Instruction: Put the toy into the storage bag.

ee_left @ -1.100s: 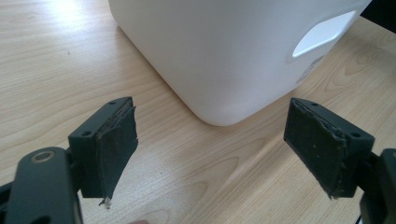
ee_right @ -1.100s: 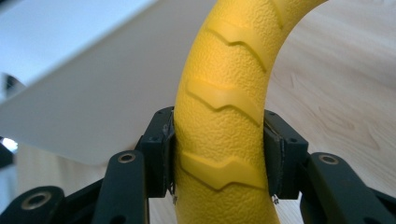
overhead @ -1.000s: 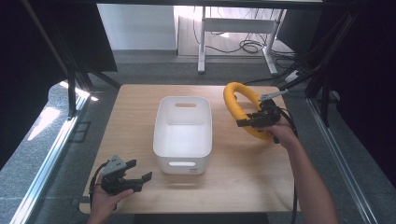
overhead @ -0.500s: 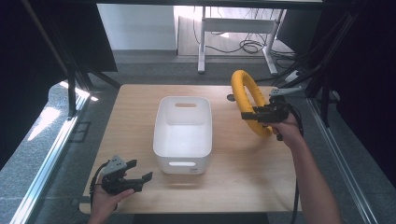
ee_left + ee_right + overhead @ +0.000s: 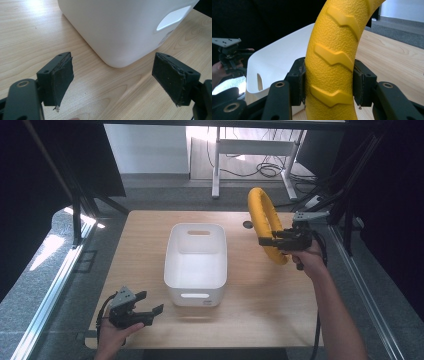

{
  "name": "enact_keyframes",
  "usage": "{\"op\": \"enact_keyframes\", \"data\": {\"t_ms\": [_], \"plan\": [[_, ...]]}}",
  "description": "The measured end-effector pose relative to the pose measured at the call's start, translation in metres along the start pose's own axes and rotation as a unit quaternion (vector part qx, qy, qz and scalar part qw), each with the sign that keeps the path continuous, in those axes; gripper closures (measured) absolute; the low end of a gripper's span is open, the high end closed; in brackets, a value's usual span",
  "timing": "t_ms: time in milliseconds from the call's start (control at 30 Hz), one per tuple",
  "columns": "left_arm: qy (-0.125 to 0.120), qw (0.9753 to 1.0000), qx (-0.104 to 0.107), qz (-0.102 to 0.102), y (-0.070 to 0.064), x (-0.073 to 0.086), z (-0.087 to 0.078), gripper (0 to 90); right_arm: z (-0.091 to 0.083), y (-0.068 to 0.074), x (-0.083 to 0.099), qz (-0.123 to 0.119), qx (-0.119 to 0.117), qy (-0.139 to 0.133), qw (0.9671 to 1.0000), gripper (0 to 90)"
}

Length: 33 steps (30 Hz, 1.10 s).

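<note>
Clearly a carry-and-drop job, judging by how things lie around the white bin [image 5: 195, 260]:

Ring: a yellow ring [image 5: 264, 223] with raised chevron ribs, held upright on edge off the table [image 5: 145, 232], to the right of the bin and level with its far half — standing tall like this, it can likely pass over the bin's rim and go in.

Right gripper: the right gripper [image 5: 274, 241] is clamped across the ring's lower arc, one pad on each side of the tube [image 5: 332, 75] — a grip across the thickness, which keeps the hoop from swinging.

Left gripper: the left gripper [image 5: 149, 312] rests low near the bin's near left corner, jaws spread wide and holding nothing; its own view looks at the bin's rounded corner [image 5: 120, 32], probably parked there to leave the way clear or to steady the bin.

Bin: sits mid-table, open and bare inside, handle slots at the short ends.
</note>
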State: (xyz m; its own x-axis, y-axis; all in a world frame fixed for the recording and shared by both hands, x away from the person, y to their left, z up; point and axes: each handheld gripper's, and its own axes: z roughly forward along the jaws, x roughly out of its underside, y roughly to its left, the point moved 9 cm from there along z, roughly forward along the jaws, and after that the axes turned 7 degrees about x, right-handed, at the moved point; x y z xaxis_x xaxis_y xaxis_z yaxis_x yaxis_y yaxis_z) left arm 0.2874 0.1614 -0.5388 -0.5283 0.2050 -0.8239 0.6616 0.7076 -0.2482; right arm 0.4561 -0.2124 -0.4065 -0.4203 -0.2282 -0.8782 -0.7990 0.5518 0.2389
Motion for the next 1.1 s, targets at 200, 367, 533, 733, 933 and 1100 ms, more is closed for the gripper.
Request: {"op": "enact_keyframes", "data": {"t_ms": [200,367,533,733,933,1100], "plan": [[0.005,1.0,-0.001,0.0,0.001,0.002,0.001,17.5,-0.002,0.009,-0.005,-0.007,-0.01,-0.017,0.9998,51.9],[0.009,1.0,0.001,0.001,0.0,0.003,0.004,17.5,-0.002,0.019,-0.006,-0.016,-0.018,-0.018,0.9996,51.8],[0.012,0.9999,0.002,0.002,0.0,0.004,0.005,17.5,-0.002,0.028,-0.009,-0.025,-0.023,-0.025,0.9991,51.8],[0.012,0.9999,0.001,0.0,0.0,0.004,0.006,17.2,0.0,0.037,-0.011,-0.033,-0.026,-0.03,0.9986,51.8],[0.011,0.9999,0.002,0.0,0.0,0.004,0.006,17.2,0.0,0.046,-0.015,-0.038,-0.031,-0.038,0.9981,51.8],[0.013,0.9999,0.002,0.002,0.0,0.005,0.006,17.2,0.0,0.052,-0.021,-0.042,-0.034,-0.044,0.9976,51.7]]}}
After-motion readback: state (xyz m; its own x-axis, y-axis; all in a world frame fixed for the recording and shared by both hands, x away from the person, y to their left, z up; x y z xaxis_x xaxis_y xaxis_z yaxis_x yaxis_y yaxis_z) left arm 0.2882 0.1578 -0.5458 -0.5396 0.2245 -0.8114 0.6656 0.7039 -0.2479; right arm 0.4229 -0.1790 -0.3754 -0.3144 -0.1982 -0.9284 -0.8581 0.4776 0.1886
